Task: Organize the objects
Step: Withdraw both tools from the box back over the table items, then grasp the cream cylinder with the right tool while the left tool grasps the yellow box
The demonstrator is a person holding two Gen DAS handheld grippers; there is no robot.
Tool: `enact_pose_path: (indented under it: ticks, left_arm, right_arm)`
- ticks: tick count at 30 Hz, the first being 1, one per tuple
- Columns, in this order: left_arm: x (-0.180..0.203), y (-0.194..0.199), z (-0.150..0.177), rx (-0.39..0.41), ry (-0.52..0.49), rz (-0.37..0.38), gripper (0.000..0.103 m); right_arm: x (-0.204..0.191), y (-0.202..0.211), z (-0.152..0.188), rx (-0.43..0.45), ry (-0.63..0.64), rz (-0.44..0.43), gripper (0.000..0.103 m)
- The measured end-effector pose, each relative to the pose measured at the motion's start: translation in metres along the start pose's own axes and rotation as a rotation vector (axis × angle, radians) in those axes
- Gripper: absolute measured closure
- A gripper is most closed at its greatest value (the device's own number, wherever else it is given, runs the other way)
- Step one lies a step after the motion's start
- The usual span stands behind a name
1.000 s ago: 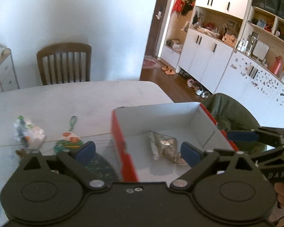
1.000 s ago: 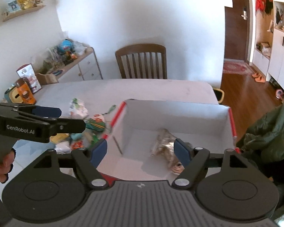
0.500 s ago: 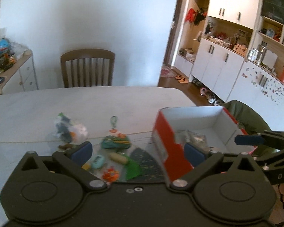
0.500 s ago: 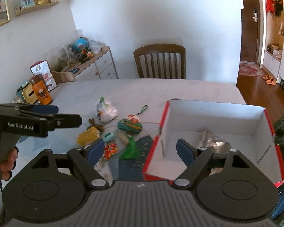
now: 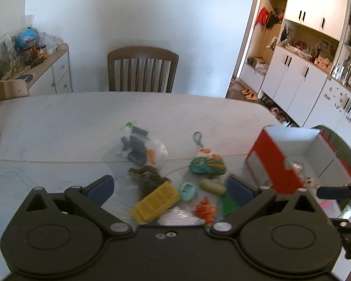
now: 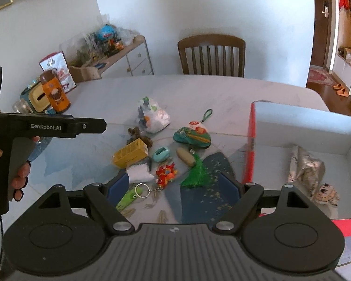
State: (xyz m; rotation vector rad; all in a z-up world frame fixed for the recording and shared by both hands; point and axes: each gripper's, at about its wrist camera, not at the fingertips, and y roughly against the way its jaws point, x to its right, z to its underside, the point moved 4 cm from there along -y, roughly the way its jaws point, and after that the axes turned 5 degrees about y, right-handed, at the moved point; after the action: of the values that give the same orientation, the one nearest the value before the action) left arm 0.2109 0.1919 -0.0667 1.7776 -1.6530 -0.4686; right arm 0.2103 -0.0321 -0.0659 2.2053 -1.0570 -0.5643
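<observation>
The white marble-pattern table [image 6: 199, 89] carries a loose cluster of small items, all lying outside the container. From left to right in the right wrist view: a yellow rectangular carton [image 6: 130, 152] lies on its side, touching a brown fuzzy toy [image 6: 138, 134] behind it. Beyond both sits a clear plastic bag of mixed small parts [image 6: 153, 114]. Nearer the camera lie a white crumpled packet [image 6: 139, 174], a green tag on a metal key ring [image 6: 131, 196], a red and orange plush charm [image 6: 166, 173] and a pale teal oval case [image 6: 161, 153]. Next come a tan oval capsule [image 6: 186, 156] with a green tassel [image 6: 196, 173], and a teal and orange pouch with a green clip loop [image 6: 192, 134].

At the right stands the red-sided cardboard box with white interior [image 6: 304, 121]. It holds a crumpled silver foil packet [image 6: 304, 166] and a small beige plush face [image 6: 325, 194], so sorting is judged partly complete, with the box as the collection point.

The left gripper [image 5: 169, 186] hovers above the cluster, jaws spread wide, holding nothing. The right gripper [image 6: 173, 186] is likewise spread wide and empty, above the key ring and tassel. Either claw is judged positioned to pick the next item.
</observation>
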Motion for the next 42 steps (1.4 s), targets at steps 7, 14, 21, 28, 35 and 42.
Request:
enact_pose_path:
  ticks: [7, 14, 21, 28, 35, 42]
  left_arm:
    - [-0.026, -0.031, 0.012, -0.04, -0.013, -0.01, 0.001]
    - [-0.035, -0.061, 0.026, -0.088, -0.004, 0.02, 0.001]
    - [-0.039, -0.089, 0.033, -0.126, -0.015, 0.04, 0.001]
    - [-0.038, -0.102, 0.041, -0.129, -0.073, 0.054, 0.009]
    - [-0.04, -0.108, 0.045, -0.131, -0.076, 0.071, 0.023]
    - [-0.038, -0.107, 0.045, -0.116, -0.088, 0.088, 0.033]
  right_arm:
    - [-0.005, -0.04, 0.005, -0.05, -0.017, 0.08, 0.02]
    - [0.001, -0.079, 0.003, -0.095, -0.048, 0.116, 0.02]
    - [0.007, -0.115, -0.005, -0.136, -0.029, 0.117, 0.02]
    - [0.018, -0.151, -0.01, -0.188, -0.029, 0.111, 0.02]
    - [0.027, -0.174, -0.015, -0.202, -0.046, 0.114, 0.028]
    - [0.013, -0.177, -0.023, -0.166, 0.035, 0.067, 0.047]
